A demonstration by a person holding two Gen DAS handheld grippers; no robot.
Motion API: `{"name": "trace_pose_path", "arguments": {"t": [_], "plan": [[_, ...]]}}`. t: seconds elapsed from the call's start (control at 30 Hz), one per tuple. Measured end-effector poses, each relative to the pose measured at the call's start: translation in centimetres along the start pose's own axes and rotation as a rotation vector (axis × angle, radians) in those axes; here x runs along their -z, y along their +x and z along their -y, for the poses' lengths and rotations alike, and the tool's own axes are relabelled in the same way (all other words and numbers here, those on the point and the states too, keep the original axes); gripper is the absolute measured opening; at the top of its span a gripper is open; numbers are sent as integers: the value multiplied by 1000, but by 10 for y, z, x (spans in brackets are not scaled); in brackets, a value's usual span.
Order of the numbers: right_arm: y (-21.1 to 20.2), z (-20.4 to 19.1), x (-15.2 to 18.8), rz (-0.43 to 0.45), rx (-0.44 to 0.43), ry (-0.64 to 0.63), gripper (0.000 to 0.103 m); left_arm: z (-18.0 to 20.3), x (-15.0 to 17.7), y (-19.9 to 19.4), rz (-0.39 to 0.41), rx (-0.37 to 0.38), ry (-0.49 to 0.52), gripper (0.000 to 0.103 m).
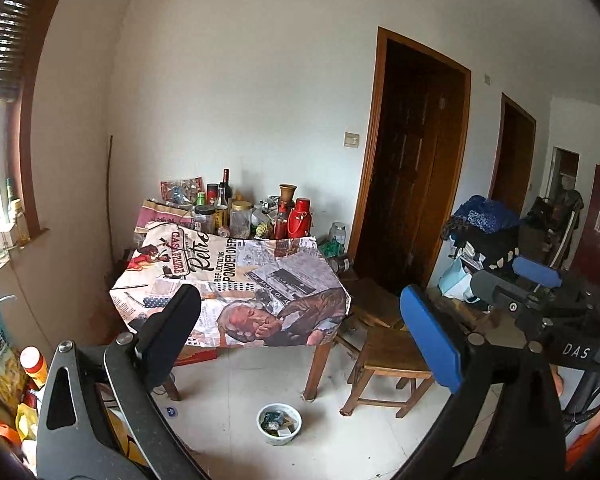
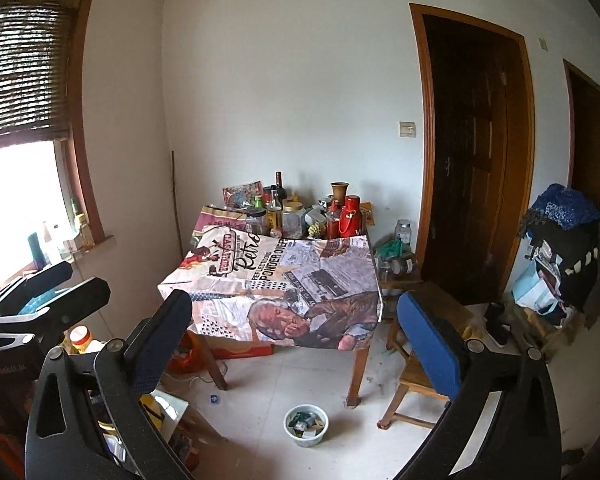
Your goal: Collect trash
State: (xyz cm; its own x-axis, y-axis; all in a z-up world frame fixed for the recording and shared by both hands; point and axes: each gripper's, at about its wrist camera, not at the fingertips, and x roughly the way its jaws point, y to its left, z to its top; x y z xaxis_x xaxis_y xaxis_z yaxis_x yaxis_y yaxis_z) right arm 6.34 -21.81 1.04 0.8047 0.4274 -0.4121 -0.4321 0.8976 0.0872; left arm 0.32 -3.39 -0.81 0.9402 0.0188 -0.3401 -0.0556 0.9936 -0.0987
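A white bowl [image 1: 279,424] holding trash scraps sits on the tiled floor in front of the table; it also shows in the right wrist view [image 2: 306,426]. A small blue scrap [image 1: 171,412] lies on the floor near the table's left leg, also seen in the right wrist view [image 2: 214,399]. My left gripper [image 1: 304,336] is open and empty, held well above the floor. My right gripper [image 2: 296,338] is open and empty too. The right gripper shows at the right edge of the left wrist view [image 1: 536,276], and the left gripper at the left edge of the right wrist view [image 2: 48,284].
A table [image 1: 236,280] with a printed newspaper-style cloth carries several bottles and jars [image 1: 240,212] at its back. A wooden stool [image 1: 388,364] stands right of it. Clutter lies by the window wall [image 1: 16,380] and along the right [image 1: 484,232]. Dark doors [image 2: 472,152] stand behind.
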Motion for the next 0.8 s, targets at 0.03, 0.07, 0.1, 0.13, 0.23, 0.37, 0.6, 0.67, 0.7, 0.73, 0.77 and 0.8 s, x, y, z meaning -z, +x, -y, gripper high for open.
{"name": "trace_pose_path", "arguments": {"t": [0.03,0.07,0.1,0.13,0.23,0.37,0.6,0.67,0.7,0.73,0.77,0.8], "plan": [[1,0,0,-2,0,-2,102,0,0,-3,-1,0,-1,101],[1,0,0,-5,0,-4,102,0,0,-6,-2,2,-3,101],[-3,-1,2,-7,0,-7,102,-1,0,-7,-3,3,-5,101],[-2,-1,2,-10,0,-9,102,-2,0,-8,-5,4,-6,101],[-6,-2,6,-17,7,-14,102,-2,0,-12,-8,2,-6,101],[-11,-3,9,-25,4,-19,102,-2,-1,-12,-14,2,-7,101],[-13,-3,8,-32,6,-26,102,-1,0,-7,-22,3,-7,101],[-12,-4,9,-33,8,-27,102,-1,0,-7,-22,3,-8,101],[-13,-4,8,-34,9,-28,102,-2,0,-7,-23,3,-9,101],[-12,-5,8,-35,10,-29,102,-2,1,-4,-24,4,-10,101],[-11,-6,9,-35,11,-29,102,-2,1,-4,-26,3,-10,102],[-11,-6,9,-37,12,-29,102,-2,0,-3,-27,2,-9,102]]}}
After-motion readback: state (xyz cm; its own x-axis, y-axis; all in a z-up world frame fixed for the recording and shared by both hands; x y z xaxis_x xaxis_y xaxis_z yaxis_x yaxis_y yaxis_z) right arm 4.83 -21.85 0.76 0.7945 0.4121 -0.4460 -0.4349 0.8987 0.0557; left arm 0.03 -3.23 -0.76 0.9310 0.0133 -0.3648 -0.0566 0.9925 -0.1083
